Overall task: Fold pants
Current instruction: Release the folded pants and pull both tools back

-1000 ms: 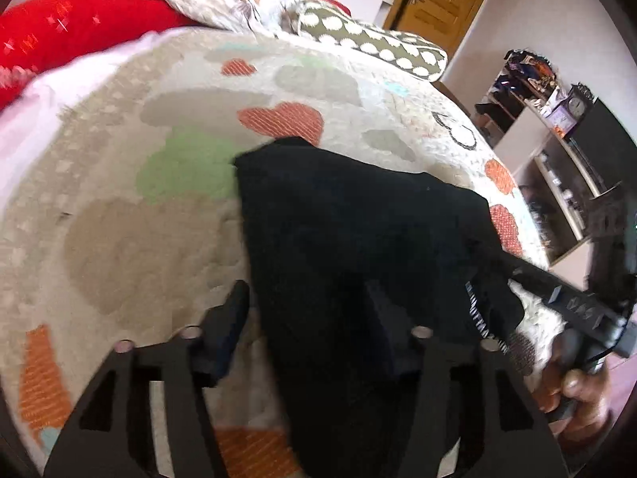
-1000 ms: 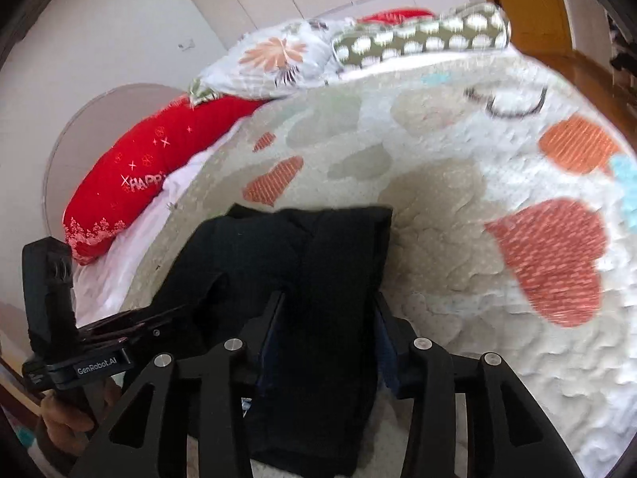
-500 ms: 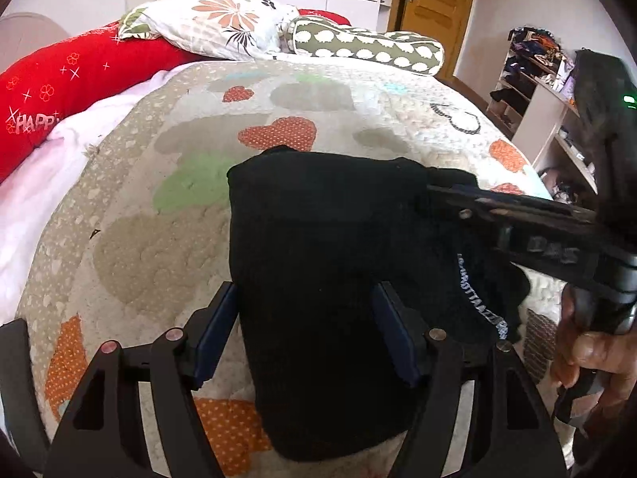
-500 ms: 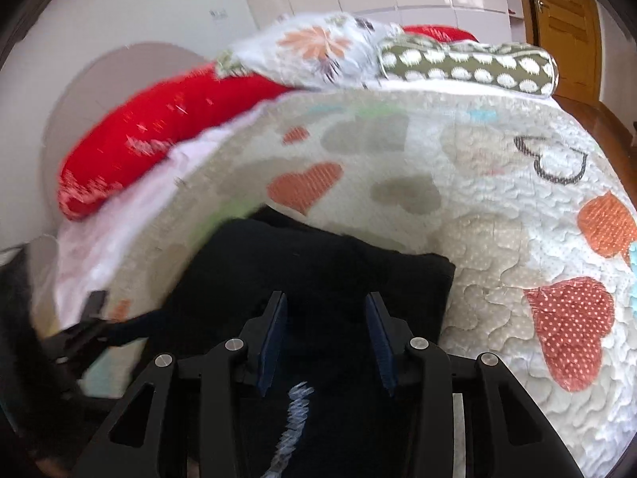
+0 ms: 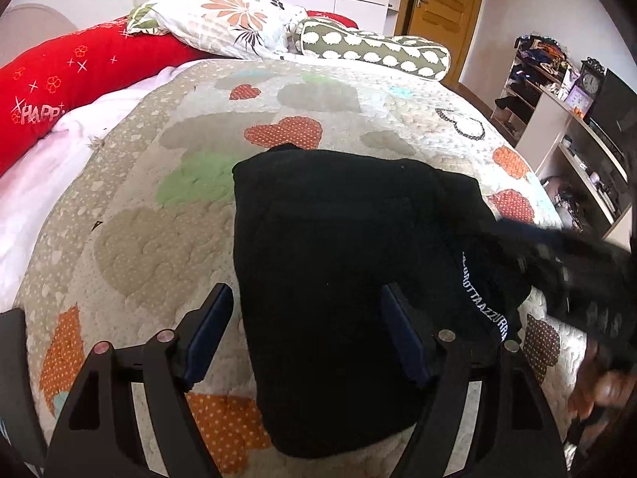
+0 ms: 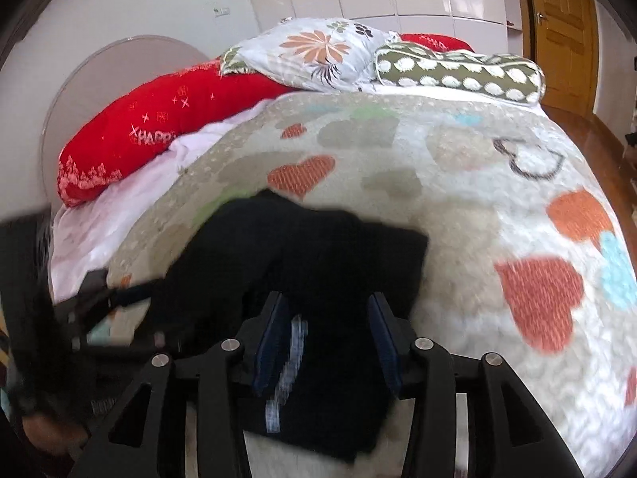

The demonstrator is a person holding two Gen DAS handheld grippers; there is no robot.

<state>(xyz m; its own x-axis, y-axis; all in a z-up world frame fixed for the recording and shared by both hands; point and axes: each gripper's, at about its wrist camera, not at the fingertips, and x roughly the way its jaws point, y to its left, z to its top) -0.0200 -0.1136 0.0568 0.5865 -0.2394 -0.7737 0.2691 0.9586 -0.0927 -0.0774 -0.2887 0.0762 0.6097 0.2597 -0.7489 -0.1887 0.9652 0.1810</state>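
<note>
Pants (image 5: 342, 279), black, are laid folded on the heart-patterned quilt (image 5: 159, 247). Left gripper (image 5: 306, 330) and right gripper (image 6: 326, 338) are held above them, fingers spread, nothing pinched, presumably for release or regrasp.

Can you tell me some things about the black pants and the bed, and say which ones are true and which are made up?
1. The pants lie folded on the quilt. True.
2. The left gripper is squeezing the pants tight. False: its fingers are spread apart, one on each side of the fabric.
3. The pants are blue. False: they are black, with white letters on the waistband.
4. A red pillow lies at the far left of the bed. True.
5. The right gripper is shut. False: it is open above the pants.
6. The quilt has heart shapes on it. True.
</note>
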